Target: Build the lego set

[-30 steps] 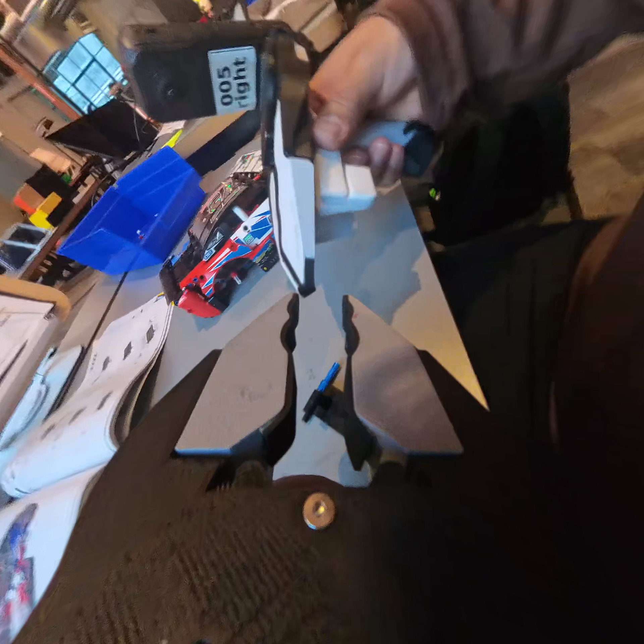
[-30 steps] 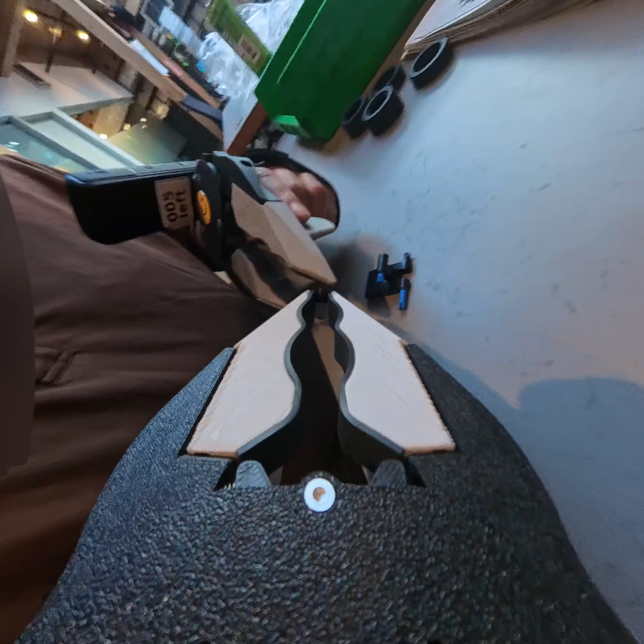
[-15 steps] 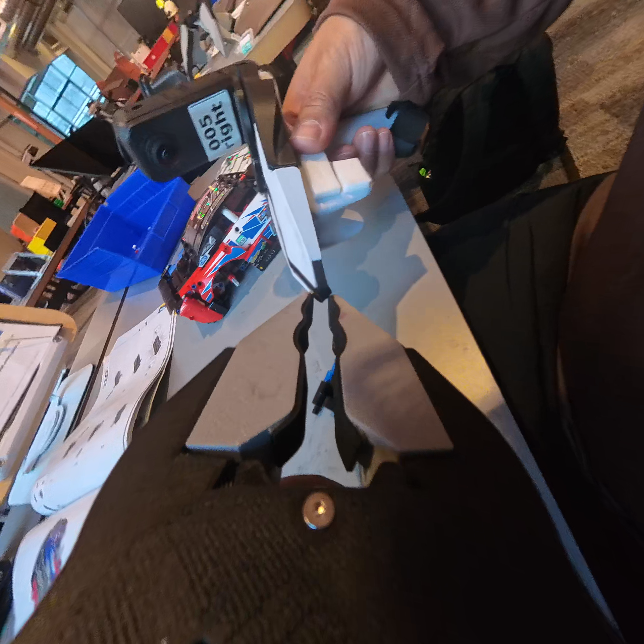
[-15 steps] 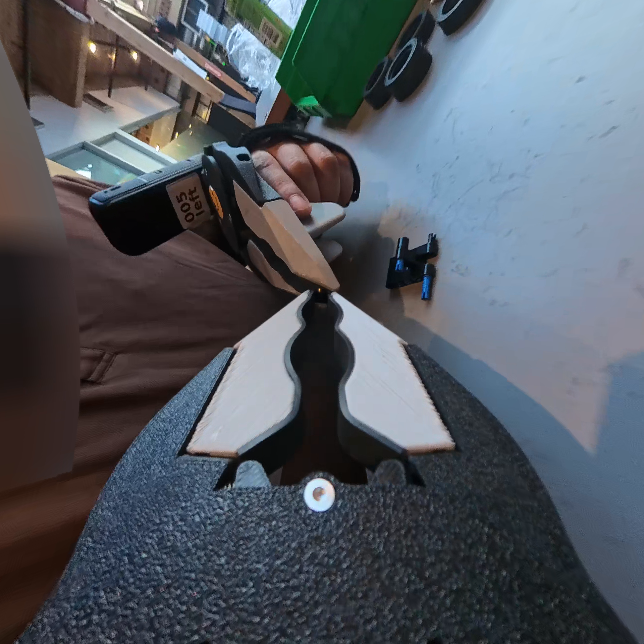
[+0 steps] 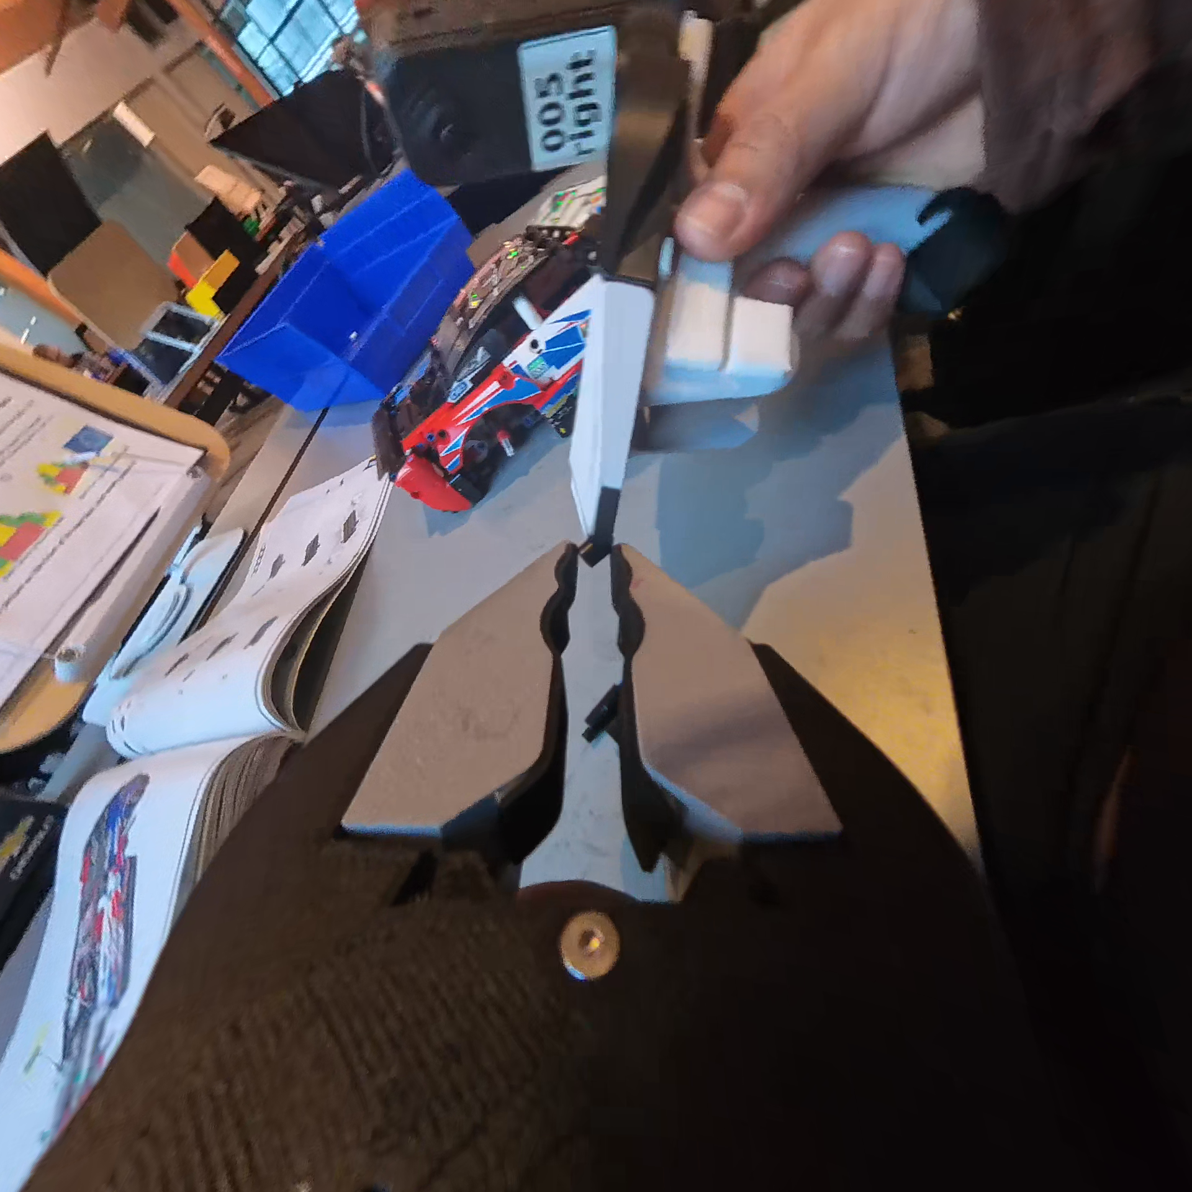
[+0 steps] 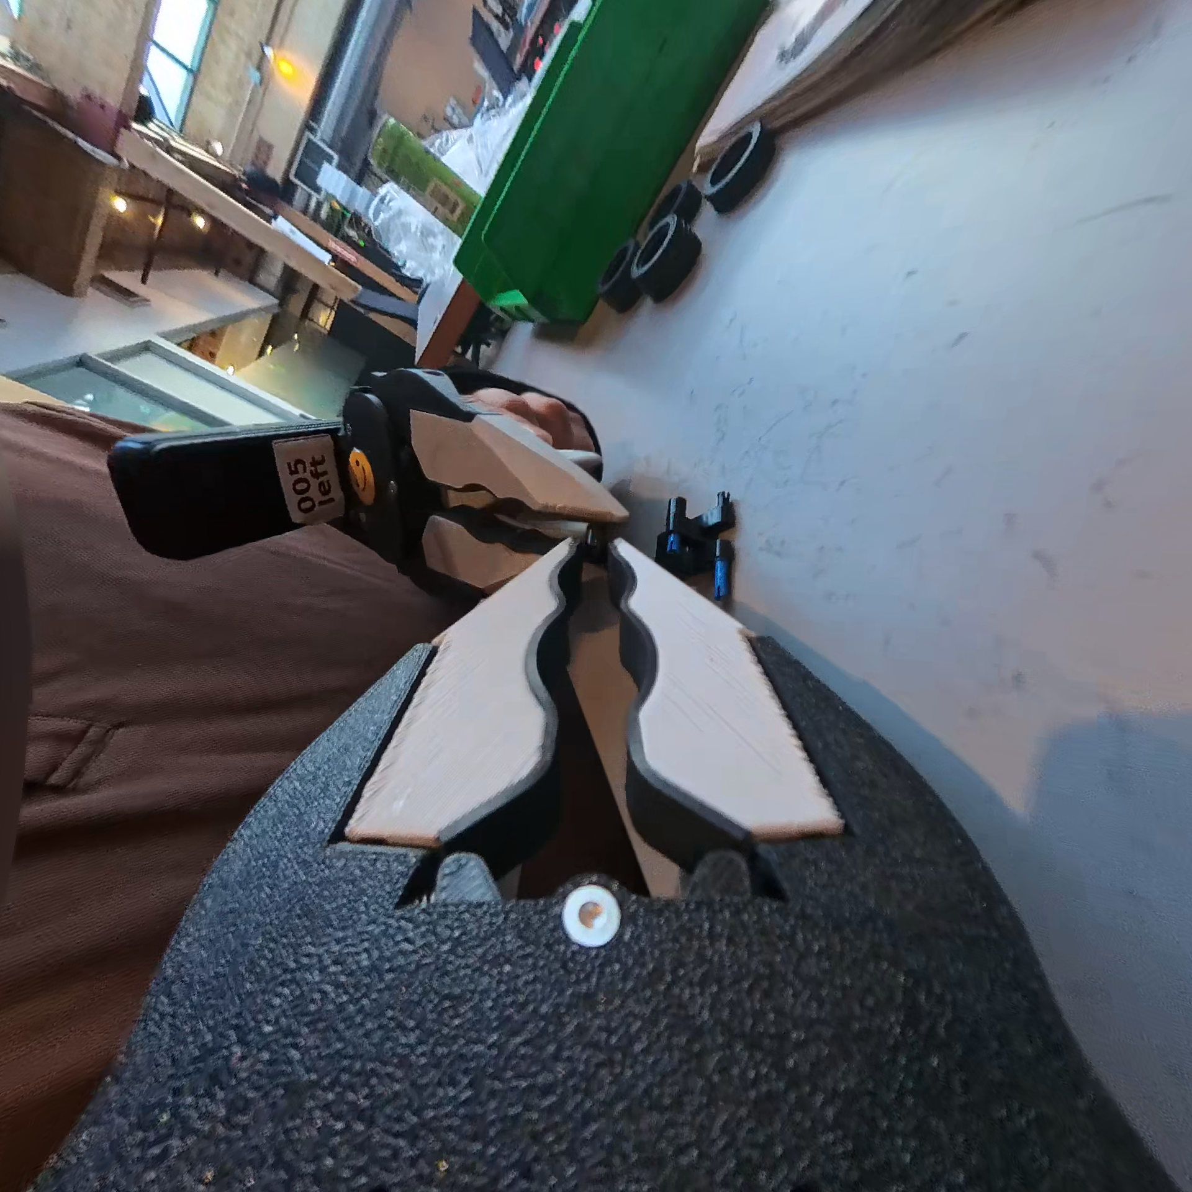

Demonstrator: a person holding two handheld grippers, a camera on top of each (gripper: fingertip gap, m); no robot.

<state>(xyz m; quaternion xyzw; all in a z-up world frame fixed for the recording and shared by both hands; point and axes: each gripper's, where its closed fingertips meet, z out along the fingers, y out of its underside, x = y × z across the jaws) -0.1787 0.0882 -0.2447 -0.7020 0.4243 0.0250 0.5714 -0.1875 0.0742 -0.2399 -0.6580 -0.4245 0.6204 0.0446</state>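
Observation:
A small black lego piece (image 5: 590, 553) sits between the tips of both grippers, just above the grey table (image 5: 819, 619). My left gripper (image 5: 590, 558) has its fingers nearly together and pinches the piece from below. My right gripper (image 5: 596, 526) comes down from above with its tip on the same piece. In the right wrist view, my right gripper (image 6: 590, 551) is closed on the piece (image 6: 590, 538) and the left gripper (image 6: 596, 519) meets it from the left. A black lego part with blue pins (image 6: 700, 538) lies on the table beside them; it also shows in the left wrist view (image 5: 600, 713).
A red, white and blue lego car (image 5: 490, 413) stands further back, with a blue bin (image 5: 361, 309) behind it. Open instruction booklets (image 5: 258, 632) lie at the left. A green bin (image 6: 580, 161) and black tyres (image 6: 664, 258) sit at the far end. The table edge runs close by. Only a small space, under 4 cm, lies between the two pairs of fingers.
My left gripper's fingers have narrowed from a wider gap. The two grippers have come together, so the black piece at the right gripper's tip now sits between the left fingertips.

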